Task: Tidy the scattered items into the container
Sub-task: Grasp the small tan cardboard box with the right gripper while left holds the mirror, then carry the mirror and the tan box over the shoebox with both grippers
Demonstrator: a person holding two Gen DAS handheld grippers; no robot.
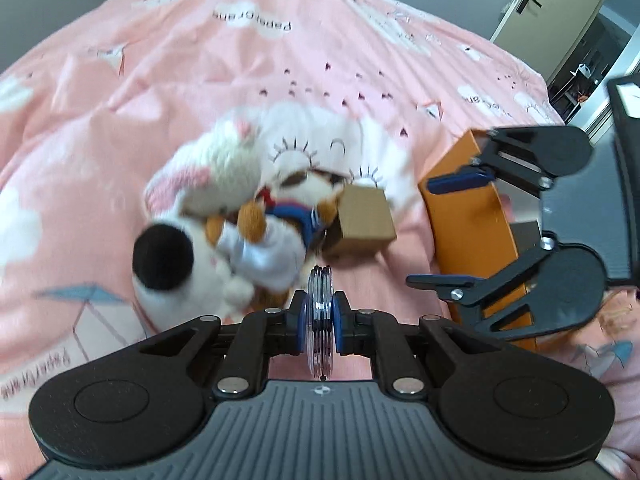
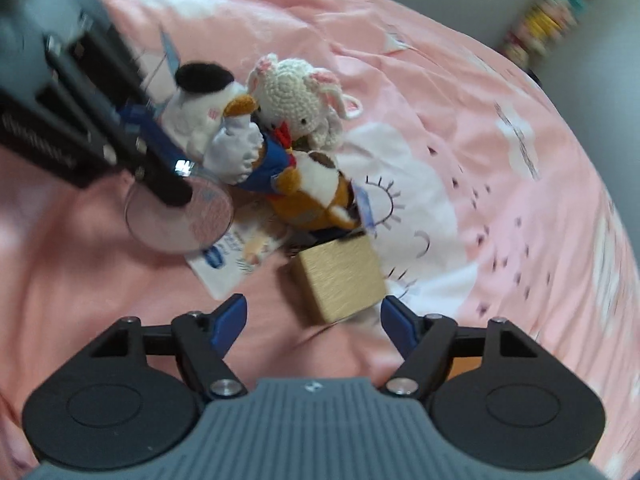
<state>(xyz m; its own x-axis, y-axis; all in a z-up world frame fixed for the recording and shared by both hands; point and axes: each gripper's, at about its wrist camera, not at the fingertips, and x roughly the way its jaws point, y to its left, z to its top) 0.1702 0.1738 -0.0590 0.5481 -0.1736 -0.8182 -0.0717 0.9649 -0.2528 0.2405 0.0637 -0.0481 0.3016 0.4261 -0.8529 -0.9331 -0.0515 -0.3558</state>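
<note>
My left gripper (image 1: pixel 319 312) is shut on a clear round disc (image 1: pixel 319 280), held edge-on; from the right wrist view that disc (image 2: pixel 180 220) hangs flat-faced in the left gripper (image 2: pixel 176 188). Just beyond lies a blurred pile: a white duck plush with a black hat (image 1: pixel 180 256), a crocheted lamb (image 1: pixel 228 168) and a brown-and-white plush (image 2: pixel 316 192). A small cardboard box (image 2: pixel 340 280) sits right in front of my right gripper (image 2: pixel 314 312), whose jaws stand wide and touch nothing. The orange container (image 1: pixel 468 208) stands at the right, under the right gripper (image 1: pixel 448 232).
Everything rests on a pink bedspread (image 1: pixel 280 60) with white cloud prints. A white packet with a blue logo (image 2: pixel 232 260) lies flat beside the box, partly under the disc. A door (image 1: pixel 560 4) stands at the far right, shelves (image 2: pixel 548 20) beyond the bed.
</note>
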